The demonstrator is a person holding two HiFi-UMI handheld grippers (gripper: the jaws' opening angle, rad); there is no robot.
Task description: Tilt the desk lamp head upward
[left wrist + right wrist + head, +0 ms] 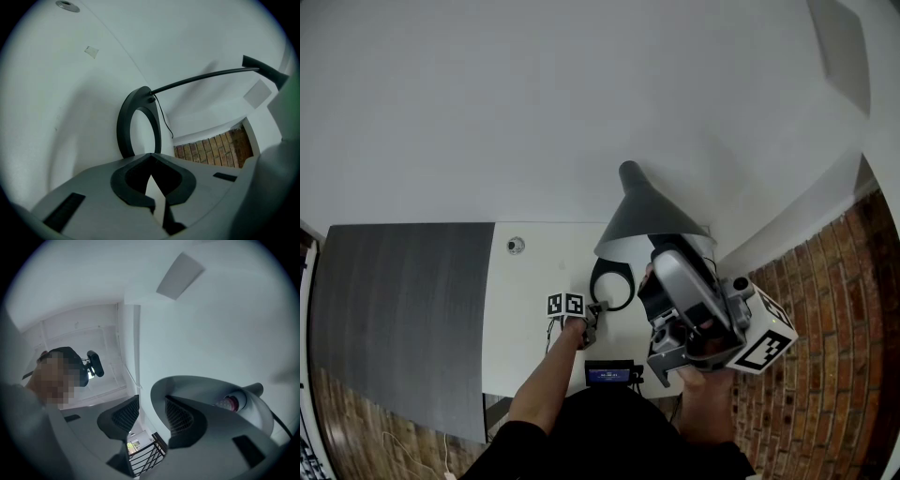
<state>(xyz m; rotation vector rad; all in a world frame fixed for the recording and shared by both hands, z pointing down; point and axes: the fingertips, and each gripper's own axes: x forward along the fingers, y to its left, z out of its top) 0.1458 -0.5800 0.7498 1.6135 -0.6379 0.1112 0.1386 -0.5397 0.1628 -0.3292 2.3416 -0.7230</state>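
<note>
The desk lamp has a dark cone head over a black ring base on the white desk. My right gripper is up at the head's lower rim. In the right gripper view it stands open astride the rim, one pad inside the shade and one outside; the bulb shows within. My left gripper sits low at the ring's near edge. In the left gripper view it is shut, tips meeting in front of the ring base, whose near arc is hidden. The thin lamp arm rises rightward.
A dark grey panel lies left of the white desk, with a small round fitting near the desk's back. A brick surface runs along the right. The lamp's cord trails from the base. White walls lie behind.
</note>
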